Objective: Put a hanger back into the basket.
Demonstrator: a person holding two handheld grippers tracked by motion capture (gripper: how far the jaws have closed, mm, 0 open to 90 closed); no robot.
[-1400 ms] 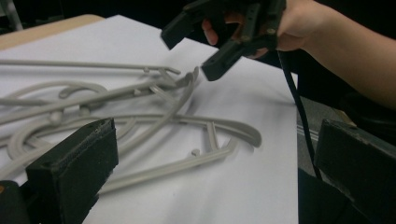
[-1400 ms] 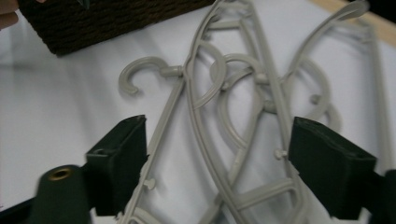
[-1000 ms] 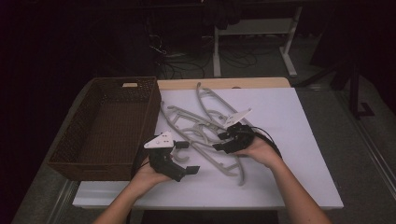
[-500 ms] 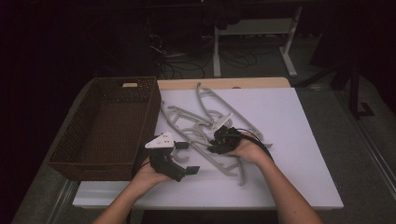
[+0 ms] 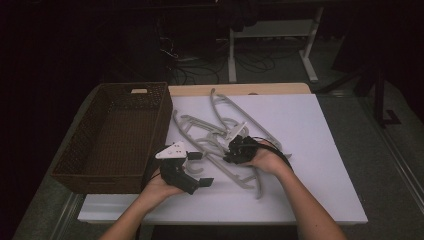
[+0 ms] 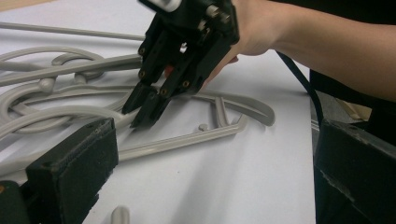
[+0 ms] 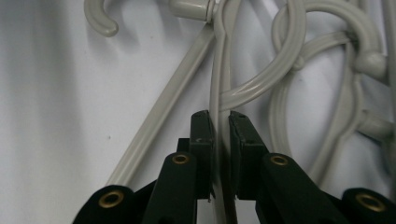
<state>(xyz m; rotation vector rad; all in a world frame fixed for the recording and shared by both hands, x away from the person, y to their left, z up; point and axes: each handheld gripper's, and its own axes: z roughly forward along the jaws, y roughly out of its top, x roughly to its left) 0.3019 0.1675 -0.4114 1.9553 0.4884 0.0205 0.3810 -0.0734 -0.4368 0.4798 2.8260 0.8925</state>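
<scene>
Several grey plastic hangers [image 5: 212, 131] lie tangled on the white table [image 5: 320, 150]. My right gripper [image 5: 229, 159] points down into the pile. Its jaws have just been closing, and in the right gripper view they [image 7: 220, 123] press on both sides of one hanger's thin arm [image 7: 218, 79]. The left gripper view shows the same right gripper [image 6: 144, 112] tipped onto the hangers [image 6: 60, 88]. My left gripper [image 5: 201, 169] hovers open by the basket's front corner, its pads [image 6: 74, 158] wide apart with nothing between them.
A brown wicker basket [image 5: 107, 182] stands at the table's left, close beside my left hand. Another hanger [image 6: 196, 140] lies flat in front of the left gripper. Bare white tabletop stretches to the right of the pile and along the front edge.
My right hand has slid left and down into the hanger pile, and its jaws have closed onto a hanger's arm. The left hand and gripper have stayed put.
</scene>
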